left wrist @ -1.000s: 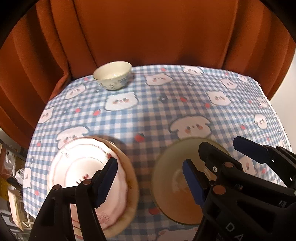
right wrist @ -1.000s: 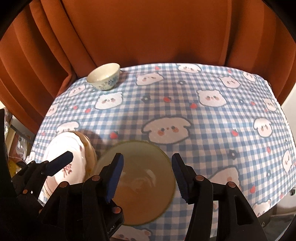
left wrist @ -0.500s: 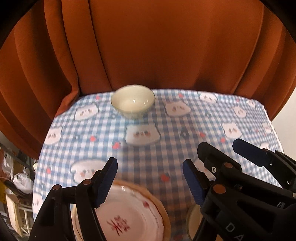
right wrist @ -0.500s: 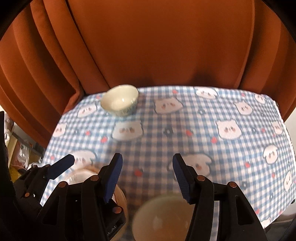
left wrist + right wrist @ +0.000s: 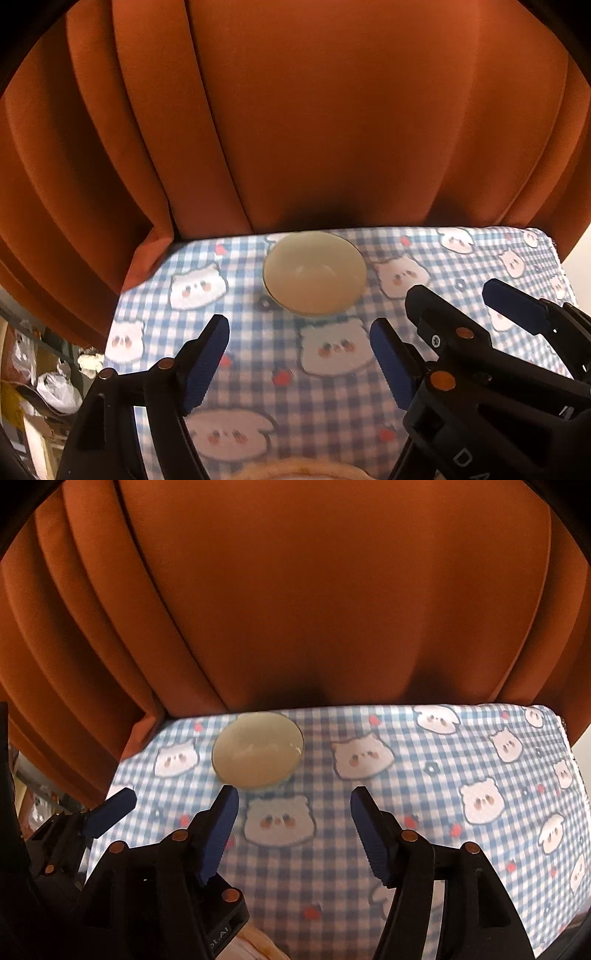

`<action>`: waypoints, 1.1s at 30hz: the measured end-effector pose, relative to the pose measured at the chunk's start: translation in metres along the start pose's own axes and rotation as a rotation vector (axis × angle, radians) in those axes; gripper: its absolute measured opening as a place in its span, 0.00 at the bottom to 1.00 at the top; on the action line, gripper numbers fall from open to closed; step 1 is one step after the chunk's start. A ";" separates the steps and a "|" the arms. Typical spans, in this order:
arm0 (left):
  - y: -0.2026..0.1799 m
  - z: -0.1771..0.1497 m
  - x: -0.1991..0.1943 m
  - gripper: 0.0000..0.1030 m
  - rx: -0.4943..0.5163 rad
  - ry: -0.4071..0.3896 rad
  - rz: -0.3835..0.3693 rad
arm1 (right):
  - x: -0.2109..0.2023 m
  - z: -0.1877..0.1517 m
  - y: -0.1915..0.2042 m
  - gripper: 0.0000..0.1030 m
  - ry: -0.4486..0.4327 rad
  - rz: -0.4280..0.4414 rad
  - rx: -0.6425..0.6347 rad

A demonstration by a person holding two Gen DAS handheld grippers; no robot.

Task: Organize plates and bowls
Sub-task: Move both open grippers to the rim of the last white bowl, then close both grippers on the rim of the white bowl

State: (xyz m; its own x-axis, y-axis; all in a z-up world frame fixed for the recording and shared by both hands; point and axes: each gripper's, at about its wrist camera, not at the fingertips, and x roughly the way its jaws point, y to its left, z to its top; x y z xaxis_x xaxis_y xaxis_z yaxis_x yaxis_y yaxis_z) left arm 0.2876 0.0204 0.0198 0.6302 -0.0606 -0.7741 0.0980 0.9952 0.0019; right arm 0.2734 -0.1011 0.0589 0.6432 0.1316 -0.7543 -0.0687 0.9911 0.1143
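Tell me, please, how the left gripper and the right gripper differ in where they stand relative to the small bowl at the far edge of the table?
In the left wrist view the bowl lies nearly centred beyond the left gripper. In the right wrist view it sits ahead and left of the right gripper, near its left fingertip. Both have jaws opening and empty, over the checked tablecloth.

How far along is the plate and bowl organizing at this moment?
Nothing visibly finished: the small cream bowl sits alone at the far edge of the checked tablecloth, unstacked. In hand: nothing; the left gripper and right gripper are opening, empty, and face that bowl. Left: collecting it and stacking; only a plate rim shows at the bottom edge.
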 end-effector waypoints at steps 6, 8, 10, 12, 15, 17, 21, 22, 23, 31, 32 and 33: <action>0.008 0.023 0.039 0.80 0.013 0.036 0.015 | 0.039 0.017 0.004 0.70 0.020 -0.033 0.057; 0.008 0.028 0.051 0.80 0.015 0.040 0.016 | 0.053 0.022 0.004 0.71 0.032 -0.036 0.062; 0.008 0.034 0.066 0.81 0.024 0.049 0.018 | 0.066 0.027 0.003 0.71 0.014 -0.041 0.066; 0.008 0.039 0.080 0.82 0.034 0.065 0.021 | 0.079 0.030 0.001 0.72 0.022 -0.047 0.076; 0.009 0.041 0.101 0.82 0.033 0.094 0.017 | 0.102 0.035 0.000 0.73 0.050 -0.061 0.080; 0.011 0.041 0.115 0.82 0.029 0.098 0.017 | 0.116 0.037 0.001 0.73 0.067 -0.069 0.075; 0.013 0.042 0.134 0.82 0.033 0.071 0.010 | 0.139 0.036 0.000 0.73 0.059 -0.082 0.062; 0.014 0.042 0.136 0.82 0.033 0.064 0.014 | 0.143 0.036 0.001 0.73 0.051 -0.085 0.058; 0.014 0.042 0.140 0.82 0.031 0.059 0.020 | 0.145 0.037 0.001 0.73 0.044 -0.086 0.053; 0.016 0.040 0.170 0.67 0.001 0.080 0.012 | 0.174 0.035 0.000 0.48 0.044 -0.094 0.045; 0.017 0.039 0.173 0.64 -0.004 0.088 0.003 | 0.176 0.034 0.001 0.46 0.047 -0.097 0.044; 0.017 0.038 0.176 0.56 -0.007 0.094 0.004 | 0.180 0.035 0.001 0.44 0.054 -0.098 0.038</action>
State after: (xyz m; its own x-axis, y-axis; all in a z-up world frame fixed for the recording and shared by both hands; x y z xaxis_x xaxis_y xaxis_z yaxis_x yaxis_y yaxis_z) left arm 0.4297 0.0236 -0.0926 0.5552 -0.0498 -0.8302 0.0902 0.9959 0.0005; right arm 0.4153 -0.0772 -0.0544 0.6032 0.0358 -0.7968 0.0226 0.9978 0.0620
